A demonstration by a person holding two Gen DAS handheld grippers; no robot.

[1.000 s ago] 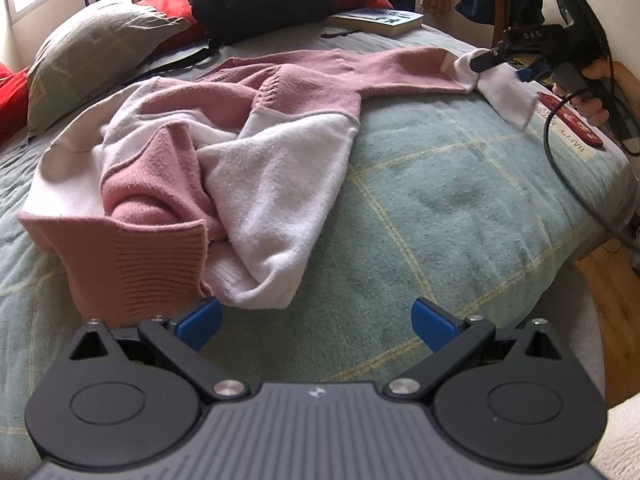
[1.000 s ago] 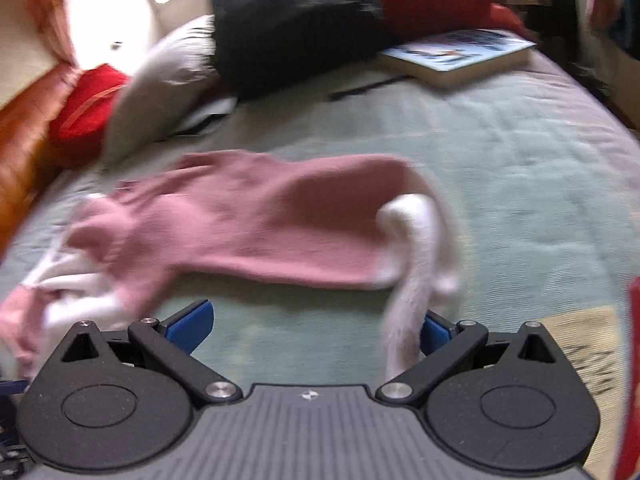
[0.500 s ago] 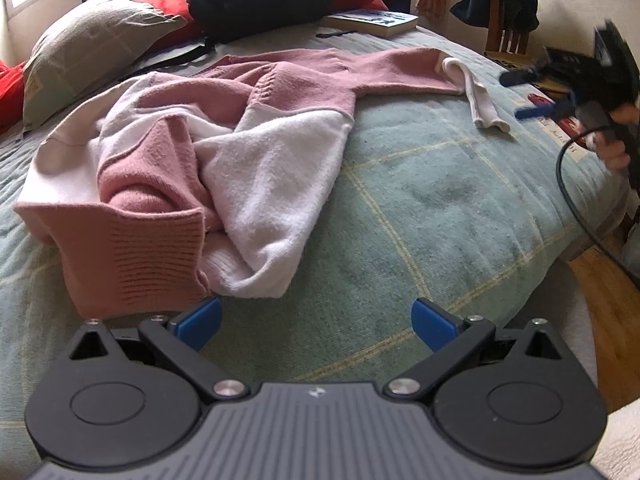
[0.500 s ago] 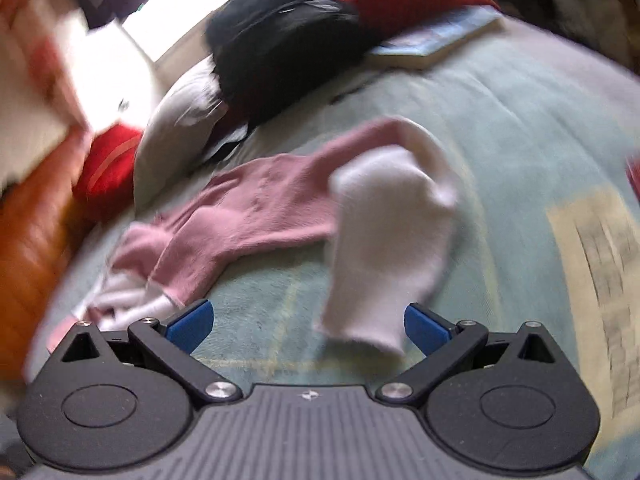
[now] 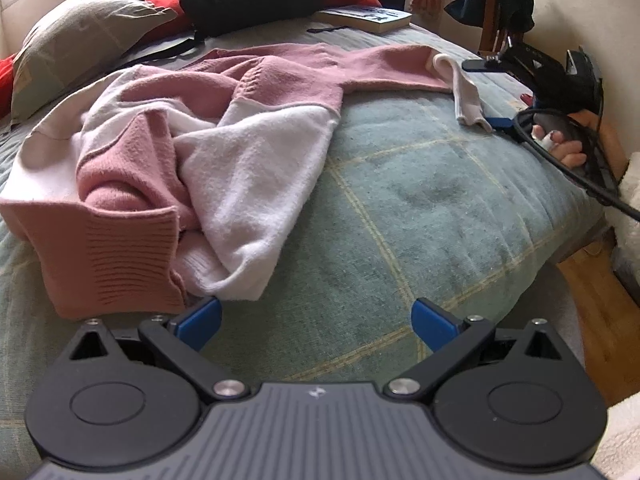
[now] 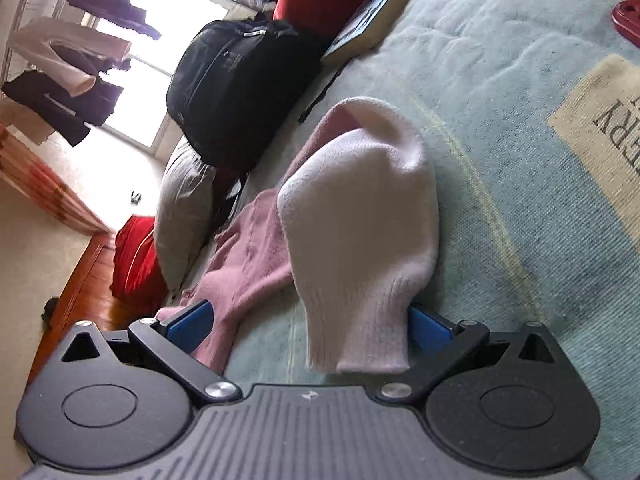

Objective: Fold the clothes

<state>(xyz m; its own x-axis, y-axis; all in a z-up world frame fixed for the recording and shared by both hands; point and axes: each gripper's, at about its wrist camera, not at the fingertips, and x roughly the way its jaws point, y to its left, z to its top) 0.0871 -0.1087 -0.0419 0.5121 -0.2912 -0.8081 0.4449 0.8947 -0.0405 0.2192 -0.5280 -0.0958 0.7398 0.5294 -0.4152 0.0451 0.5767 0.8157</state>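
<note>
From the left wrist, the pink-and-white sweater [image 5: 224, 152] lies crumpled on the green blanket [image 5: 420, 208], its bulk from ten to twelve o'clock of the left gripper [image 5: 316, 316], whose jaws stand wide with nothing between them; the ribbed pink hem [image 5: 108, 256] sits just beside the left blue pad. One sleeve [image 5: 384, 68] runs out long toward one o'clock, ending in a white cuff [image 5: 466, 96] that meets the right gripper [image 5: 494, 92], held in a hand [image 5: 568, 148] at the bed's edge. From the right wrist, tilted steeply, that cuff [image 6: 360, 240] hangs over the right gripper [image 6: 308, 328], draped against the right-hand blue pad; the jaws are spread wide, so the cuff looks rested rather than pinched. The sleeve's long axis leads away toward eleven o'clock, past a black bag [image 6: 240, 88] and a book [image 6: 376, 16]. The right hand is clearly the nearer to the sleeve end, the left to the hem.
</note>
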